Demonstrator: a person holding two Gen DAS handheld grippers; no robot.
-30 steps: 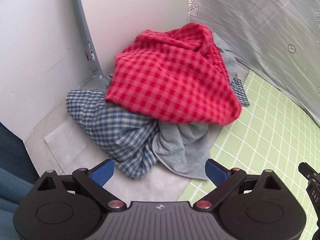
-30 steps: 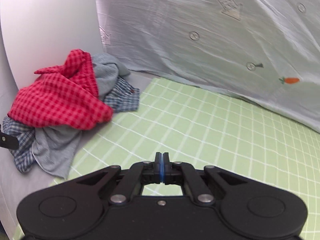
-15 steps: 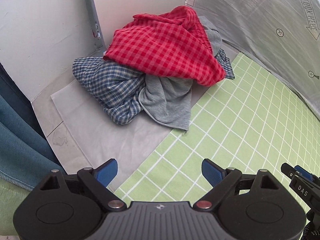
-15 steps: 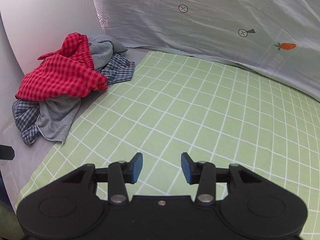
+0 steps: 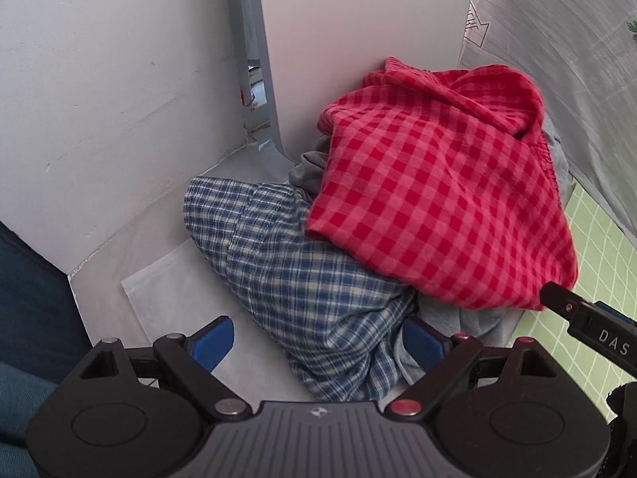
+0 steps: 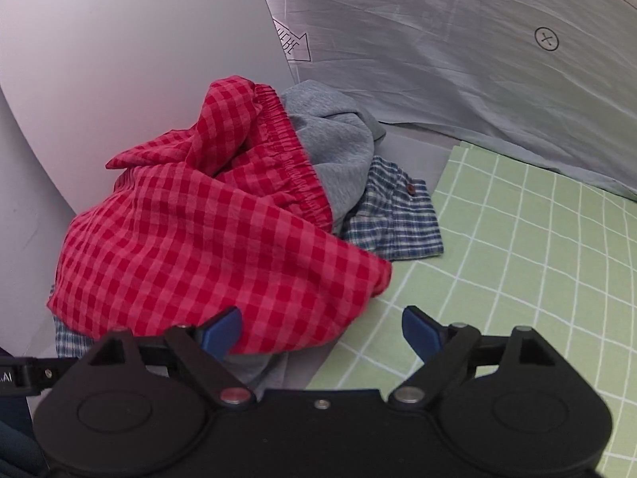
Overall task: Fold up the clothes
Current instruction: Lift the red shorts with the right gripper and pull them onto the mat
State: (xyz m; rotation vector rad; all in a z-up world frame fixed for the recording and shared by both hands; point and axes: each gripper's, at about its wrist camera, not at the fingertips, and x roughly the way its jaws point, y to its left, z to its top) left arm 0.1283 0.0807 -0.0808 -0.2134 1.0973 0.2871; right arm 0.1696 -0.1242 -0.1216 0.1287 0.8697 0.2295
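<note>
A pile of clothes lies in the corner: red checked shorts [image 5: 438,199] on top, a blue plaid shirt [image 5: 302,279] beneath and a grey garment [image 6: 334,139] under and behind. My left gripper [image 5: 318,342] is open, its fingers straddling the plaid shirt's near edge. My right gripper [image 6: 322,328] is open, its left finger at the hem of the red shorts [image 6: 207,239]. The plaid shirt [image 6: 394,219] also sticks out on the right. The right gripper's tip shows in the left wrist view [image 5: 589,318].
A white board [image 5: 358,40] and white wall [image 5: 99,99] close the corner behind the pile. A grey printed sheet [image 6: 477,79] hangs at the back. A green grid mat [image 6: 537,259] covers the surface to the right. Blue fabric [image 5: 24,298] lies at far left.
Both grippers have moved in close to the pile from farther back. The right gripper has opened wider, from shut a second ago. The clothes have not moved.
</note>
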